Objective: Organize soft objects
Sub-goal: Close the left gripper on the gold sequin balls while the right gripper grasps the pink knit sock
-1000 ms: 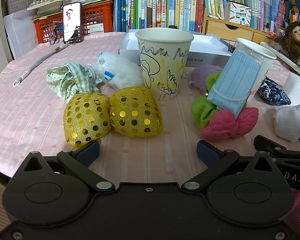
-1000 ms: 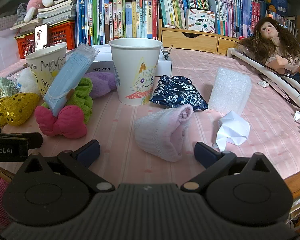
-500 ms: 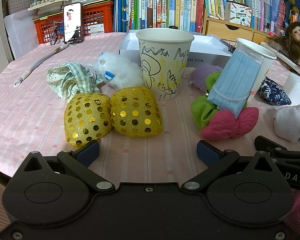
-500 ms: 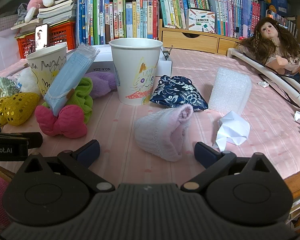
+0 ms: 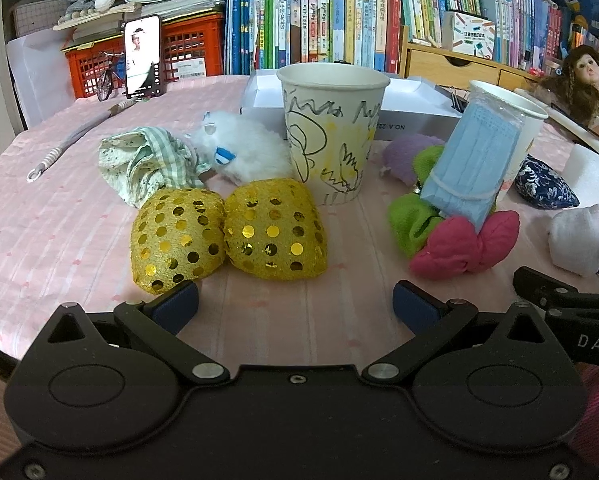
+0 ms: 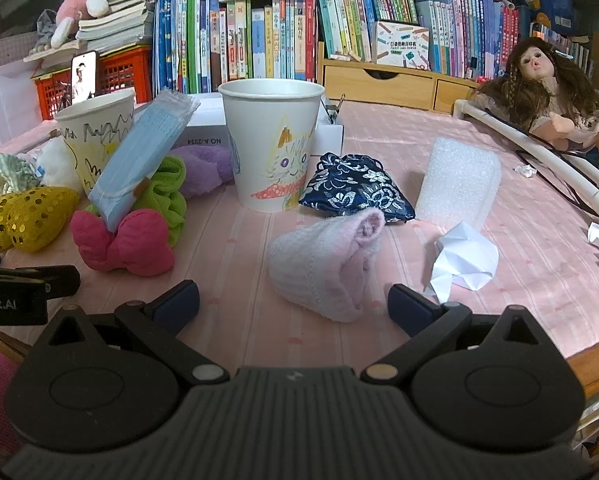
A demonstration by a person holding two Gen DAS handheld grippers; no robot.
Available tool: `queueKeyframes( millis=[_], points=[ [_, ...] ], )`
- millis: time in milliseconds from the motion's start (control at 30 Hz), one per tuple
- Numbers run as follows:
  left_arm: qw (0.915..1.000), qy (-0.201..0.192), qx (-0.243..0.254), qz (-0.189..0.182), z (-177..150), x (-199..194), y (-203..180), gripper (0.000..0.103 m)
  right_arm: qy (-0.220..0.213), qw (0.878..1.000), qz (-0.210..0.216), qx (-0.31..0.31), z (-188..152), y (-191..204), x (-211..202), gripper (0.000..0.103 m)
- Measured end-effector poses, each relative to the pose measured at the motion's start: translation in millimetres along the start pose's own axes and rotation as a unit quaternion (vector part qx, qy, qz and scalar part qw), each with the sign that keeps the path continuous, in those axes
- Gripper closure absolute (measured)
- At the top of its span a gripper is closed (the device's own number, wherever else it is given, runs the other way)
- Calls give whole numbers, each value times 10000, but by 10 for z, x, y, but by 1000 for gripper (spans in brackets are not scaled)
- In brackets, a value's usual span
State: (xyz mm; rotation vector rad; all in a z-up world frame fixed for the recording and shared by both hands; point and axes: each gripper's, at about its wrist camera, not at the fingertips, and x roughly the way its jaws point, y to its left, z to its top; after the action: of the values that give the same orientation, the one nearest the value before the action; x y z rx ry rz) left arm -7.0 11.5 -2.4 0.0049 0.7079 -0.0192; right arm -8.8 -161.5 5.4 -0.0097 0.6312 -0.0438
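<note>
My left gripper (image 5: 295,306) is open and empty, just in front of a gold sequined bow (image 5: 227,234). Behind the bow stand a scribbled paper cup (image 5: 331,132), a white fluffy toy (image 5: 243,150) and a green checked cloth (image 5: 147,160). A pink bow (image 5: 465,246), a green bow (image 5: 413,216) and a blue mask pack (image 5: 473,172) lie to the right. My right gripper (image 6: 293,306) is open and empty, just in front of a pale pink sock (image 6: 327,260). A cat-drawn paper cup (image 6: 273,148), a navy floral pouch (image 6: 355,190) and a white foam pad (image 6: 455,188) lie behind it.
A pink striped tablecloth (image 5: 59,232) covers the table. A white box (image 5: 415,100), books (image 5: 339,20) and a red crate (image 5: 183,54) are at the back. A doll (image 6: 547,92) and a white tube (image 6: 539,156) lie at the right. Crumpled paper (image 6: 465,256) lies near the table's edge.
</note>
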Motion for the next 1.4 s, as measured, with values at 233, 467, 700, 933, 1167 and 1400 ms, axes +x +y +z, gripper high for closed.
queueKeyframes(
  millis=[233, 467, 700, 933, 1167, 1400],
  points=[
    [10000, -82, 34, -39, 10, -23, 30, 8, -91, 9999, 83, -8, 8, -1, -34, 0],
    [9991, -377, 175, -57, 45, -171, 32, 24, -587, 9980, 26, -248, 36, 8, -172, 4],
    [9949, -879, 454, 188, 86, -348, -27, 25, -635, 9977, -122, -206, 97, -81, -110, 12],
    [9864, -1337, 702, 650, 23, -465, -71, 9, -664, 9971, -237, -296, 117, -92, -63, 14],
    [9934, -907, 186, 681, 53, -104, 106, 6, -576, 9972, -228, -428, 110, -55, 12, 19],
    [9941, -943, 37, 538, 25, 4, 163, 31, -392, 9984, -149, -372, 96, -47, 108, 44]
  ],
)
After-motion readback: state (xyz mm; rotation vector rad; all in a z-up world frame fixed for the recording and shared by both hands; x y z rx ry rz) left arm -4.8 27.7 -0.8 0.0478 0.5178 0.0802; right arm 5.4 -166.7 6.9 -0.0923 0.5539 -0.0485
